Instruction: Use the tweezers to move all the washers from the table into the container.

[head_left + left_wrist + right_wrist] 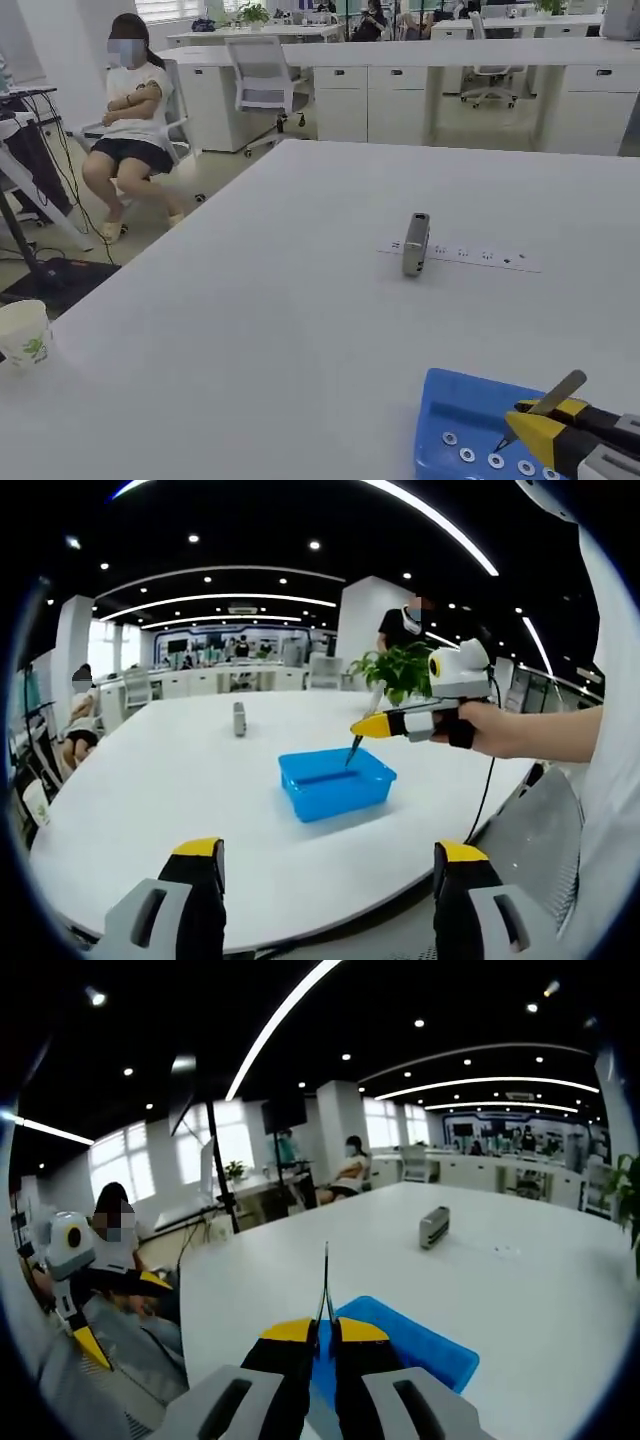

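My right hand-held gripper (545,425) pinches the tweezers (560,392), long axis slanting down toward the washers (467,455) inside the container (450,395) at the counter's near edge. My left hand-held gripper (330,855), jaws spread and empty, stands farther back.

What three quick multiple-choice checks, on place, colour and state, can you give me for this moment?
1. Where is the tip of the tweezers?
A over the container
B on a shelf
C on the floor
2. What colour is the container?
A red
B blue
C white
3. How does the left gripper stand?
A shut on a washer
B shut on a cloth
C open

Answers:
1 A, the left gripper view shows the tip hanging over the container.
2 B, its walls are blue.
3 C, its jaws stand wide apart with nothing between.
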A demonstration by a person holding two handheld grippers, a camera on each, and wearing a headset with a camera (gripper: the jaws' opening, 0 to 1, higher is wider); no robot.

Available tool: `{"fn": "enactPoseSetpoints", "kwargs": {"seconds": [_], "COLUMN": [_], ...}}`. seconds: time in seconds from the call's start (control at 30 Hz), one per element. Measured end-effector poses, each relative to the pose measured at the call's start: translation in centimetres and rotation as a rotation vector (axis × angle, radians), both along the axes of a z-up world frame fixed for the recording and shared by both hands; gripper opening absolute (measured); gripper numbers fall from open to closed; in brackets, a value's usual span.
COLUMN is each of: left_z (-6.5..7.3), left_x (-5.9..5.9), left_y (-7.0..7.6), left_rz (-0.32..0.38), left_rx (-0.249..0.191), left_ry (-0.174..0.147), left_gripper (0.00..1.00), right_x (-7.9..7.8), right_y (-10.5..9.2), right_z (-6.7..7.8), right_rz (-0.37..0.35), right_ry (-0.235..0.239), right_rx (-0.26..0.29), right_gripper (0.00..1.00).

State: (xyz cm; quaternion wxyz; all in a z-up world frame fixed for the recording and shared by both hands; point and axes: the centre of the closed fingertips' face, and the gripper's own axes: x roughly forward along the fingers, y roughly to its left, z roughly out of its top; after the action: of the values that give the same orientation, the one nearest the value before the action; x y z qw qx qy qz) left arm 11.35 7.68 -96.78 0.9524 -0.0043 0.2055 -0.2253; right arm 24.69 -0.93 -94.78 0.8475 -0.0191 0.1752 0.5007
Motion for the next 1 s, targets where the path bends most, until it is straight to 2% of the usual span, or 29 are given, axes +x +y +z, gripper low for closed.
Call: {"fn": "enactPoseSetpoints", "kwargs": {"seconds": [0.03,0.07,0.13,0.2,0.3,0.37,0.43,0.47,0.5,0.57,0.67,0.7,0.83,0.93,1.0], "left_z": [0.2,0.2,0.1,0.2,0.7,1.5,1.8,1.8,1.8,2.1,3.0,3.4,4.4,4.9,5.2], "left_x": [0.0,-0.1,0.0,0.1,0.4,0.7,0.9,0.8,0.8,1.1,1.4,1.5,2.3,2.7,2.9], "left_y": [-0.2,-0.4,-0.5,-0.7,-0.9,-0.9,-1.0,-1.4,-1.6,-2.2,-3.5,-4.2,-5.1,-5.6,-6.0], "left_rz": [-0.022,-0.038,-0.053,-0.063,-0.065,-0.069,-0.103,-0.144,-0.171,-0.197,-0.249,-0.271,-0.288,-0.306,-0.336], "left_rx": [0.012,0.039,0.062,0.058,-0.012,-0.067,-0.069,-0.047,-0.033,-0.034,-0.088,-0.123,-0.169,-0.180,-0.163], "left_ry": [-0.017,-0.017,-0.013,-0.010,0.007,0.002,0.013,0.024,0.029,0.030,0.032,0.035,0.029,0.022,0.011], "left_gripper": [0.84,0.83,0.82,0.79,0.75,0.67,0.58,0.53,0.50,0.47,0.43,0.42,0.38,0.34,0.33], "right_x": [-0.2,-0.5,-1.3,-2.0,-2.9,-3.5,-4.1,-4.4,-4.6,-5.3,-6.1,-6.2,-7.2,-7.8,-8.2], "right_y": [-0.2,-0.3,-0.6,-0.9,-1.2,-1.3,-1.5,-1.6,-1.6,-1.6,-1.6,-1.8,-1.9,-1.9,-1.9], "right_z": [0.0,0.0,-0.1,-0.3,-0.4,-0.3,-0.2,-0.2,-0.2,-0.2,-0.2,-0.3,-0.4,-0.4,-0.3], "right_rz": [-0.001,-0.001,0.007,0.019,0.032,0.043,0.057,0.066,0.075,0.100,0.131,0.141,0.179,0.208,0.227], "right_ry": [0.001,0.002,0.001,0.001,0.007,0.013,0.015,0.014,0.014,0.019,0.025,0.025,0.044,0.047,0.051], "right_rx": [-0.001,-0.002,-0.012,-0.022,-0.025,-0.018,-0.014,-0.016,-0.016,-0.012,-0.019,-0.021,-0.013,-0.017,-0.011], "right_gripper": [0.04,0.04,0.04,0.04,0.04,0.04,0.04,0.04,0.04,0.04,0.04,0.04,0.03,0.03,0.03]}}
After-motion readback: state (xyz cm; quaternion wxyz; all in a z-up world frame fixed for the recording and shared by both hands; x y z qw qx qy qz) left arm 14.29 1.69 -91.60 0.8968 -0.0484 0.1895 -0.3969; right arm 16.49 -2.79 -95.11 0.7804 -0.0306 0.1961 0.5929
